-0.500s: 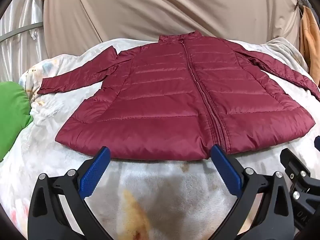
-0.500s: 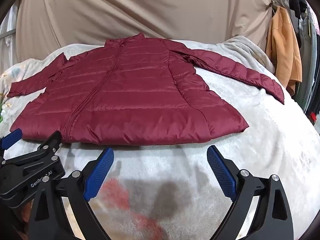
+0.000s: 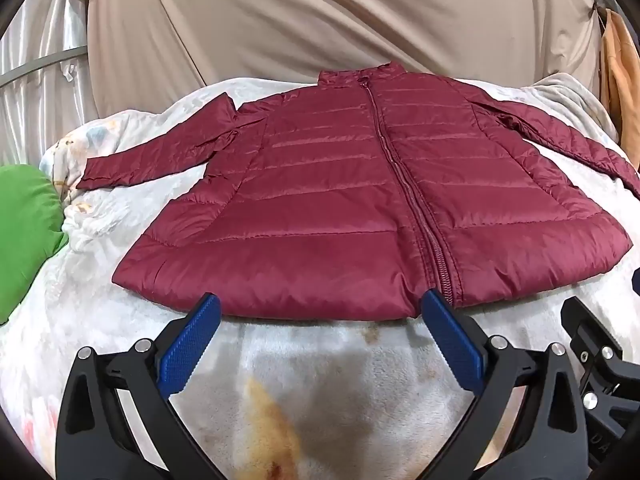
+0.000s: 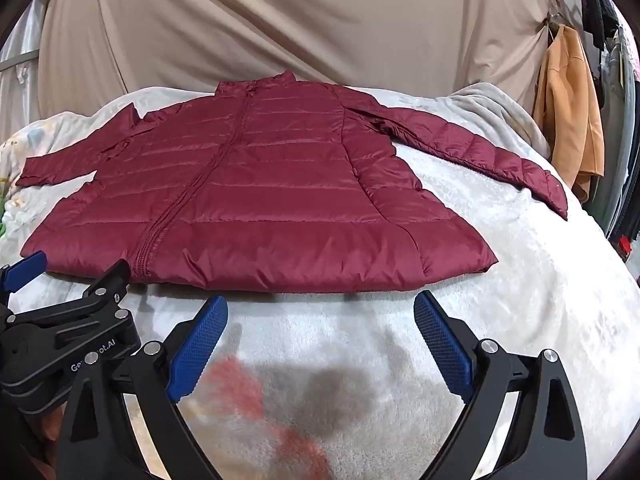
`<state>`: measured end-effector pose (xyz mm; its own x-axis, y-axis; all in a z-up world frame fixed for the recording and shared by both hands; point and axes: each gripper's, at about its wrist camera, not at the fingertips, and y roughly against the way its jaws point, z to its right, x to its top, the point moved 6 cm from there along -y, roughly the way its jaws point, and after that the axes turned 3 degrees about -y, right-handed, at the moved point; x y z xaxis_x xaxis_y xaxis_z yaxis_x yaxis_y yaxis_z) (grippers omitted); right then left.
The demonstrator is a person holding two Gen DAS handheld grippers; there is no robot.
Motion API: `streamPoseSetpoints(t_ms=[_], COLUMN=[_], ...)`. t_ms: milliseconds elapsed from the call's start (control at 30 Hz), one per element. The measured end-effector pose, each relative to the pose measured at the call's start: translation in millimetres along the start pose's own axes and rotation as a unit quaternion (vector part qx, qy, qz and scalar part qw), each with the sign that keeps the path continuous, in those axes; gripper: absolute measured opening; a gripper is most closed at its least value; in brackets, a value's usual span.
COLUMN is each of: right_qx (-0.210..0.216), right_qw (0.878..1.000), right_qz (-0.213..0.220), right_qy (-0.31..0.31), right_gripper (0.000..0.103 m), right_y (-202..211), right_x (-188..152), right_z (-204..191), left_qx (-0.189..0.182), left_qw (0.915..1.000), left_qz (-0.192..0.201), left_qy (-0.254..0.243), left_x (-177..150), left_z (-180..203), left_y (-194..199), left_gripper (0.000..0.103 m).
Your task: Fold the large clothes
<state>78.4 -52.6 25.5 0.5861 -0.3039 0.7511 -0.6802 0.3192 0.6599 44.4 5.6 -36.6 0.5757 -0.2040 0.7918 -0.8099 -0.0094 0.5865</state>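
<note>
Nothing's really moving since a moment ago: both the left gripper [image 3: 320, 312] and right gripper [image 4: 320, 312] are hanging wide open and empty, just short of the maroon jacket [image 3: 360, 208] hem, so folding isn't starting yet.

A beige sheet [image 4: 280, 28] hangs in loose folds across the whole back. To its left hangs a pale shiny curtain [image 3: 36, 80], crossed by a grey rail [image 3: 40, 66]. The bed is covered by a white fleecy blanket [image 4: 520, 300] with faded prints in orange and red. A green cushion [image 3: 24, 232] lies at the bed's left edge. On the right hangs an orange garment [image 4: 568, 112], with dark clothes beside it. The light is even.
</note>
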Motion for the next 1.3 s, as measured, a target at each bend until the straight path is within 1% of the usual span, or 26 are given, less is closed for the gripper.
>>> streamPoseSetpoints(t_ms=[433,733,800,1300], right_qx=[0.001,0.001,0.001,0.001], right_qw=[1.0,1.0,1.0,1.0], right_qz=[0.0,-0.001,0.0,-0.001], right_qy=[0.0,0.001,0.001,0.001], right_gripper=[0.092,0.092,0.092,0.092], right_y=[-0.6,-1.2,-0.5,-1.2], right_x=[-0.1,-0.3,-0.4,-0.5], right_z=[0.1,0.4,0.3,-0.3], left_qx=[0.001,-0.001,0.002,0.002], left_qw=[1.0,1.0,1.0,1.0], left_qz=[-0.001,-0.001,-0.001,-0.002], left_qy=[-0.005,-0.005,-0.006,-0.007], left_x=[3.9,2.7,3.8,3.5], left_z=[3.8,-3.5,4.9,4.1], left_y=[-2.6,-2.3,-2.8,-2.3], left_gripper=[0.098,0.098,0.098,0.098])
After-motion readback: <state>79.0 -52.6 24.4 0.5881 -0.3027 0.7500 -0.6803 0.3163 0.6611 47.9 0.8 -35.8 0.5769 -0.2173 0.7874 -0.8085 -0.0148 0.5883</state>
